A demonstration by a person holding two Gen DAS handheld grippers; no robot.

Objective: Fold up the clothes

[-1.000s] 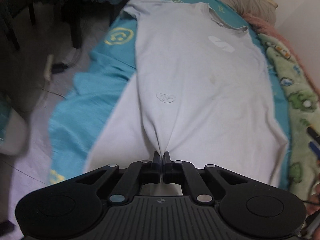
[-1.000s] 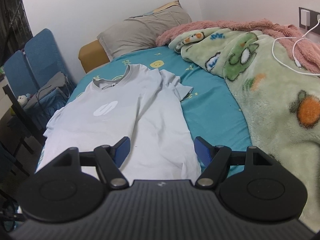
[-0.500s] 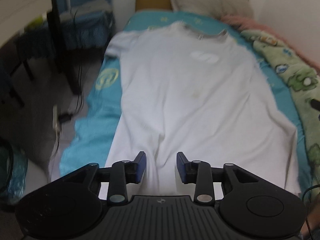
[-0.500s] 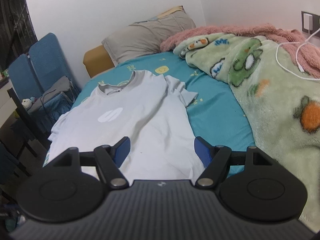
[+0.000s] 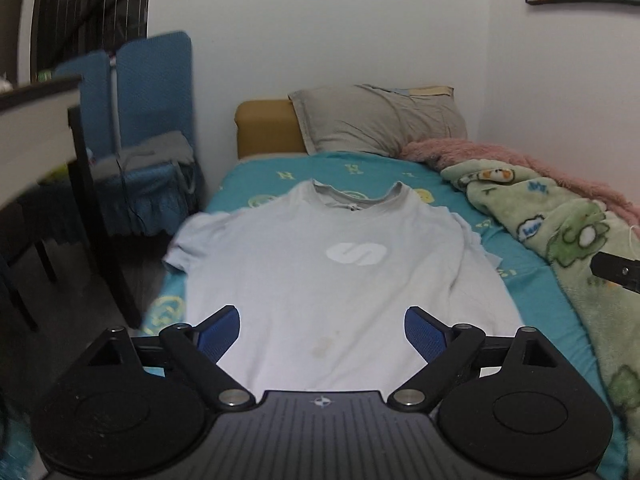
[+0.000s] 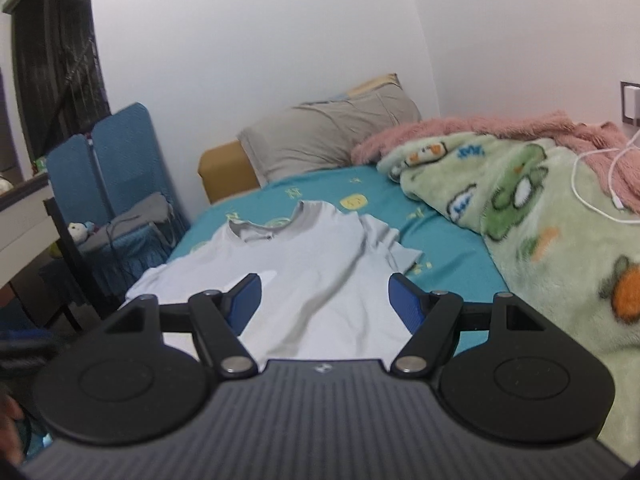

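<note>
Left gripper (image 5: 322,330) released shirt (image 5: 332,280), now apart; right gripper (image 6: 325,300) apart above hem.

white walls (image 5: 340,40) enclose a bed with a teal sheet (image 5: 528,280), grey pillow (image 5: 376,124), green blanket (image 6: 540,220) and blue chairs (image 5: 152,80).

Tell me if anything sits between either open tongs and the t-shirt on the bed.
Nothing visible does. The left tongs and right tongs both hang open over the t-shirt, which lies flat on the teal sheet; the green blanket lies off to the right.
</note>
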